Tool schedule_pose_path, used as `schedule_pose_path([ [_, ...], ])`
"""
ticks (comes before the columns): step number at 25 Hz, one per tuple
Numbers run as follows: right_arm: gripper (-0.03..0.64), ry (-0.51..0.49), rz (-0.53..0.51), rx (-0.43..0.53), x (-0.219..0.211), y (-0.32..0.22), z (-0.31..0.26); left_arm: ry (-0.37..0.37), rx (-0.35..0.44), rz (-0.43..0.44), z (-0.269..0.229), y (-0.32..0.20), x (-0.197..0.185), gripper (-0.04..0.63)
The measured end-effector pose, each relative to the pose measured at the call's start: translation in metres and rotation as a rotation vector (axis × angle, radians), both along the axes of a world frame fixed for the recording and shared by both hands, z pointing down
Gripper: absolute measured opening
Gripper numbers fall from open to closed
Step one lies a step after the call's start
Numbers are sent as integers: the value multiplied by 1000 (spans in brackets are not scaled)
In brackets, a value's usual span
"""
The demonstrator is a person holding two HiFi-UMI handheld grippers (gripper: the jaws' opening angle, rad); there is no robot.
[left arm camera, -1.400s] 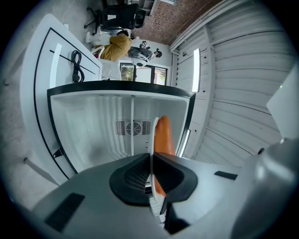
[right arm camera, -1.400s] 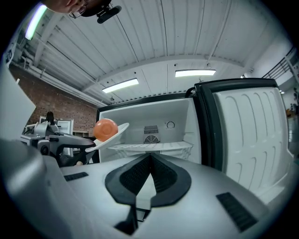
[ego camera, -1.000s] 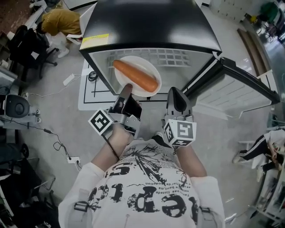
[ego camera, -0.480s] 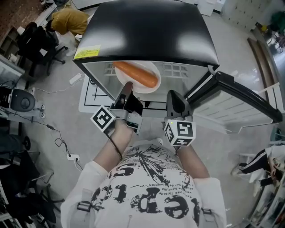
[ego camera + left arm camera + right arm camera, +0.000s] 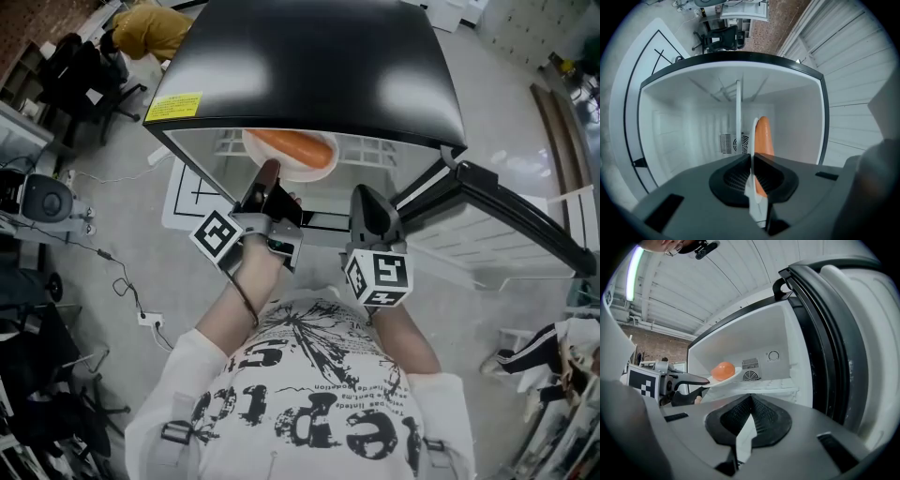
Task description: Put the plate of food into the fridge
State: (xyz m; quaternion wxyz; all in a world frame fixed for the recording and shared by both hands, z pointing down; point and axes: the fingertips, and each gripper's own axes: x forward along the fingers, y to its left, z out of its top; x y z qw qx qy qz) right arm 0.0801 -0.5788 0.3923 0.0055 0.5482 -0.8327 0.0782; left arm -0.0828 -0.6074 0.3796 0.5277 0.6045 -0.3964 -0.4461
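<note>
The rim of the plate (image 5: 314,175) is pinched between the jaws of the left gripper (image 5: 268,176). The plate, loaded with an orange carrot-like food (image 5: 302,145), is located at 12 o'clock of that gripper, partly inside the open fridge (image 5: 309,66). The right gripper (image 5: 367,199), at 3 o'clock of the left one, is pressed together on nothing. The fridge door (image 5: 511,202) is swung out at 3 o'clock.

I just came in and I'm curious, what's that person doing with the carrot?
A person works with a gripper in each hand. The left gripper clamps the rim of a white plate carrying a carrot, holding it just inside the open fridge, not yet set down. The right gripper hangs beside it, shut and empty.
</note>
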Motion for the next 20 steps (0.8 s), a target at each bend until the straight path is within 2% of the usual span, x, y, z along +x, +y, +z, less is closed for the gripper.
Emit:
schedule_pose_path([
  [11, 2, 4, 0, -3, 2, -5, 4, 47, -67, -35, 8, -8, 1, 25],
  [17, 2, 11, 17, -9, 6, -6, 6, 31, -68, -34, 9, -12, 2, 25],
  [20, 1, 19, 6, -13, 1, -5, 8, 60, -69, -39, 5, -15, 4, 26],
])
